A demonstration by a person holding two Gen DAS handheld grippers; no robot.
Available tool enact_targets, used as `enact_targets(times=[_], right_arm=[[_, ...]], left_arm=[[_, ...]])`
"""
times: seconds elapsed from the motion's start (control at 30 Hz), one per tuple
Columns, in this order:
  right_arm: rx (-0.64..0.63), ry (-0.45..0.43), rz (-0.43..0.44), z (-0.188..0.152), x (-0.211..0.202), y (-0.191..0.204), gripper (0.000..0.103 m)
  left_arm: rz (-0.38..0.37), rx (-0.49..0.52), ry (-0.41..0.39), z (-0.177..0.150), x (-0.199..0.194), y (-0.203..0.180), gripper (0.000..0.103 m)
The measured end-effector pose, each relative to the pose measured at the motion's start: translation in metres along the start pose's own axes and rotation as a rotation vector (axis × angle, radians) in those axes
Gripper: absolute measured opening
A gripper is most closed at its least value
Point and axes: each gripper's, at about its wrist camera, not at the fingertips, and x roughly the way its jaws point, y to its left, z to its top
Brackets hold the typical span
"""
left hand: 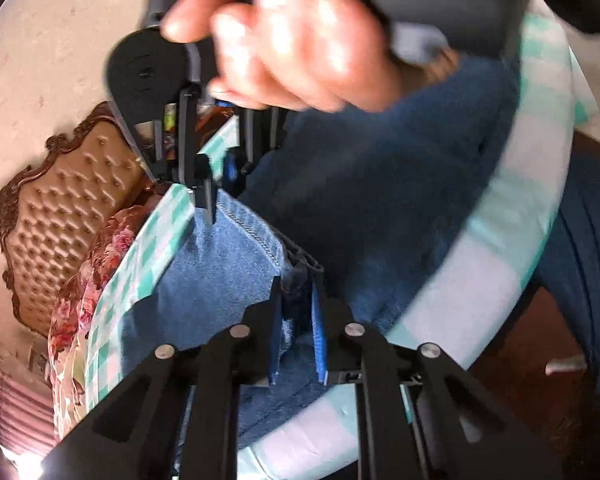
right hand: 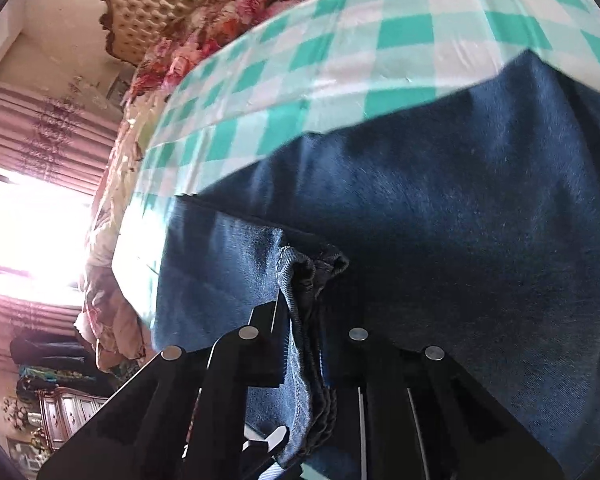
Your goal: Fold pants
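At six o'clock in both wrist views we see our black fingers closed on denim. We see no containers anywhere. The left gripper point(left hand: 298, 332) pinches a bunched fold of the pants point(left hand: 380, 184) between its blue pads; the right gripper point(right hand: 306, 344) clamps a stitched, gathered hem edge. The pants lie spread on a surface covered with a green-and-white checked cloth point(right hand: 340, 64), dark blue cloth filling the middle and three o'clock side of both views, with a paler, lighter-blue side turned up toward nine o'clock in the left view.

At twelve o'clock in the left view a hand point(left hand: 288, 40) grips the handle of the right gripper, whose fingers point(left hand: 206, 200) point down onto the pale denim near its stitched seam. That hand and its device block much of what lies behind them.

Beyond the surface, toward nine and ten o'clock, stands a tufted headboard point(left hand: 68, 208) with a carved dark frame, and floral bedding point(left hand: 96, 264) is heaped beside it. In the right view pink curtains point(right hand: 40, 128) frame a window at nine o'clock, blown out white, and a pale dresser point(right hand: 68, 412) sits at seven o'clock, partly cut off.

Motion blur softens the hand and the cloth's edge. At three o'clock in the left view a dark blue shape beyond the surface's rim is too unclear to name.
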Motion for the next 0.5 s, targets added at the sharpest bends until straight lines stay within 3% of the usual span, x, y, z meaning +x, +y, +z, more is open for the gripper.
enact_targets(times=[0.1, 0.23, 0.5], right_arm=[[0.014, -0.033, 0.023, 0.005, -0.017, 0.0, 0.013], [0.014, -0.085, 0.026, 0.011, -0.045, -0.011, 0.012], [0.094, -0.07, 0.003, 0.006, -0.039, -0.064, 0.012]], left_arm=[[0.03, -0.037, -0.047, 0.018, -0.013, 0.005, 0.011], [0.019, -0.015, -0.079, 0.041, -0.006, -0.005, 0.011], [-0.038, 0.051, -0.055, 0.053, 0.023, -0.045, 0.011]])
